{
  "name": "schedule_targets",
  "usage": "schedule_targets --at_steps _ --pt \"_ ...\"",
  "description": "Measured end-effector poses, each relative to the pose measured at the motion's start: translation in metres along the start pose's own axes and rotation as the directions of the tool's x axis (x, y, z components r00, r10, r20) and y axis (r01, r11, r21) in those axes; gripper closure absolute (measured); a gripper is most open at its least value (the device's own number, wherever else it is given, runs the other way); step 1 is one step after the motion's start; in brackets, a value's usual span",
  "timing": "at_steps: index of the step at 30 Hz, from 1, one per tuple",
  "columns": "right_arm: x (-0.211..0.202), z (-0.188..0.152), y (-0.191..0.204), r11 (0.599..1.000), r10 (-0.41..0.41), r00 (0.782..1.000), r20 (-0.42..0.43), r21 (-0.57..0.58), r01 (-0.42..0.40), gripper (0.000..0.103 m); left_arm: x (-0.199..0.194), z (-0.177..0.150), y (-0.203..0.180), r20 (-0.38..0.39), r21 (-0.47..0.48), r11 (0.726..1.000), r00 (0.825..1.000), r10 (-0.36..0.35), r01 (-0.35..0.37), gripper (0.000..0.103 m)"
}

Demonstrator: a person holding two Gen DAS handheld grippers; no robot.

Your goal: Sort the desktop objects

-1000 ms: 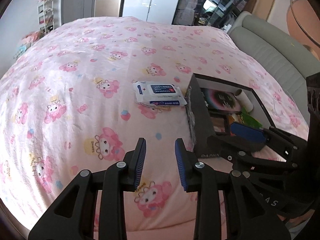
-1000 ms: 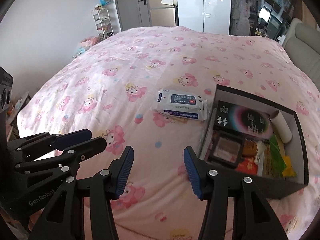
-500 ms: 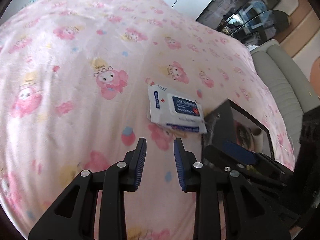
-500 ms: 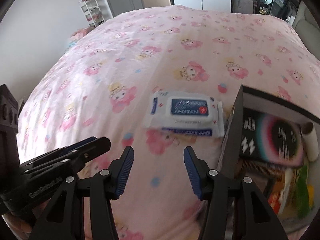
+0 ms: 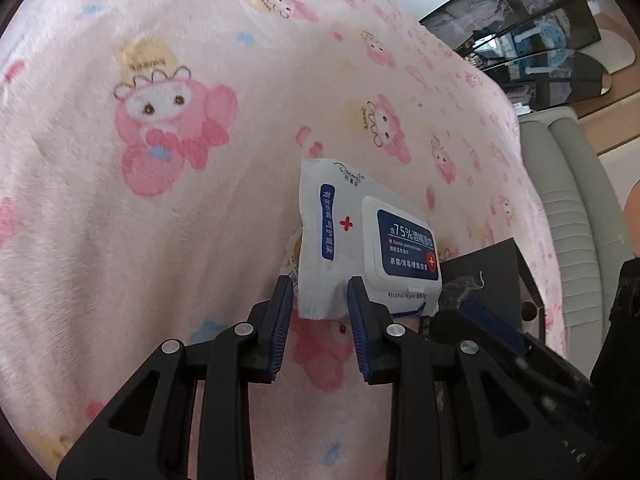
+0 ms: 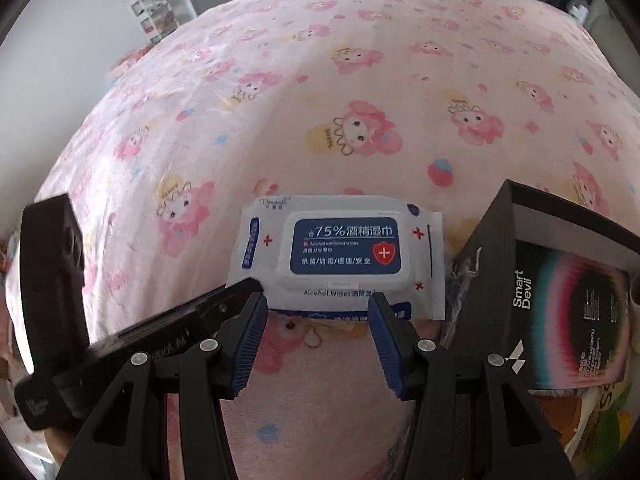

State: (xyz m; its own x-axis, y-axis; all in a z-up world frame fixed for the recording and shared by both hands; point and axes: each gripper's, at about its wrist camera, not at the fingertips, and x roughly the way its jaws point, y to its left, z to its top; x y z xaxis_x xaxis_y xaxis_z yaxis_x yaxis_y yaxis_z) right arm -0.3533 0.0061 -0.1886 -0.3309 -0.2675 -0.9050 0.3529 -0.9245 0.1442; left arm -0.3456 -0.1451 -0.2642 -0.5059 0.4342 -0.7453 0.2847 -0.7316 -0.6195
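A white pack of alcohol wipes [image 6: 340, 260] with a blue label lies on the pink cartoon blanket [image 6: 280, 120], just left of a black open box [image 6: 496, 240]. It also shows in the left wrist view [image 5: 360, 248]. My left gripper [image 5: 316, 300] is open, its tips astride the pack's near left corner. My right gripper [image 6: 316, 312] is open, its tips at the pack's near edge. The left gripper's body shows at the left of the right wrist view [image 6: 180, 320].
The black box holds a "Smart Devil" package [image 6: 572, 312] and colourful items below it. A grey sofa [image 5: 576, 200] stands at the right of the bed. Shelves [image 6: 160, 12] and cabinets stand at the far wall.
Both grippers have moved forward and down to the wipes pack, which now fills the middle of both views. Both stay open.
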Motion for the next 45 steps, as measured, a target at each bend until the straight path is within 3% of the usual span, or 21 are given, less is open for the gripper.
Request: schedule_targets --at_steps 3,6,7,9,11,14,18,22,27,31,34,37,39,45 --pt "0.0 -0.003 0.004 1.0 0.0 1.0 -0.003 -0.007 0.0 0.054 -0.003 0.0 0.003 0.013 -0.008 0.999 0.999 -0.034 0.034 0.089" --pt "0.002 -0.006 0.004 1.0 0.002 1.0 0.0 0.002 -0.002 0.054 -0.005 0.0 0.003 0.019 -0.005 0.999 0.999 -0.043 0.043 0.089" --pt "0.003 -0.007 0.004 1.0 0.003 1.0 -0.002 0.007 -0.003 0.054 -0.005 0.0 0.003 0.018 -0.008 0.999 0.999 -0.037 0.037 0.086" --pt "0.007 -0.009 0.002 1.0 -0.002 1.0 -0.011 0.024 0.002 0.054 -0.004 0.001 0.008 0.029 -0.032 0.999 0.999 -0.027 0.028 0.068" --pt "0.01 -0.01 0.002 1.0 -0.01 1.0 -0.017 0.027 0.011 0.054 -0.002 0.004 0.015 0.05 -0.047 0.998 0.998 -0.03 0.033 0.064" --pt "0.013 -0.009 0.004 0.999 -0.025 0.999 -0.024 0.024 0.026 0.054 0.004 0.006 0.021 0.057 -0.048 0.998 0.998 -0.028 0.031 0.092" --pt "0.01 -0.01 0.002 0.999 -0.016 1.0 -0.017 0.034 0.017 0.054 -0.006 -0.001 0.017 0.054 -0.035 0.999 0.998 -0.012 0.014 0.099" --pt "-0.004 -0.015 0.005 0.999 -0.022 1.0 0.006 0.033 0.022 0.054 -0.032 -0.02 0.011 0.031 -0.01 1.0 1.0 -0.002 0.002 0.102" --pt "-0.023 -0.039 0.012 1.0 -0.028 1.0 0.013 0.0 0.028 0.054 -0.053 -0.051 0.021 -0.01 -0.021 0.998 0.998 0.06 -0.06 0.103" --pt "-0.031 -0.059 0.016 1.0 -0.02 1.0 -0.002 -0.018 0.02 0.054 -0.087 -0.074 0.033 0.017 -0.062 0.997 0.999 0.048 -0.047 0.103" --pt "-0.039 -0.074 0.015 1.0 -0.006 1.0 0.017 -0.008 0.006 0.054 -0.1 -0.076 0.036 0.044 -0.098 0.995 0.999 -0.004 0.008 0.103" --pt "-0.046 -0.088 0.016 0.999 -0.029 0.998 0.052 -0.039 0.031 0.054 -0.095 -0.068 0.033 0.063 -0.134 0.989 0.997 -0.051 0.059 0.093" --pt "-0.046 -0.09 0.017 0.999 -0.022 0.998 0.051 -0.047 0.025 0.054 -0.083 -0.06 0.02 0.047 -0.116 0.992 0.998 -0.046 0.051 0.071" --pt "-0.042 -0.08 0.01 0.999 -0.007 0.997 0.077 -0.031 0.009 0.054 -0.044 -0.043 0.003 -0.001 -0.061 0.998 1.0 0.013 -0.013 0.07"
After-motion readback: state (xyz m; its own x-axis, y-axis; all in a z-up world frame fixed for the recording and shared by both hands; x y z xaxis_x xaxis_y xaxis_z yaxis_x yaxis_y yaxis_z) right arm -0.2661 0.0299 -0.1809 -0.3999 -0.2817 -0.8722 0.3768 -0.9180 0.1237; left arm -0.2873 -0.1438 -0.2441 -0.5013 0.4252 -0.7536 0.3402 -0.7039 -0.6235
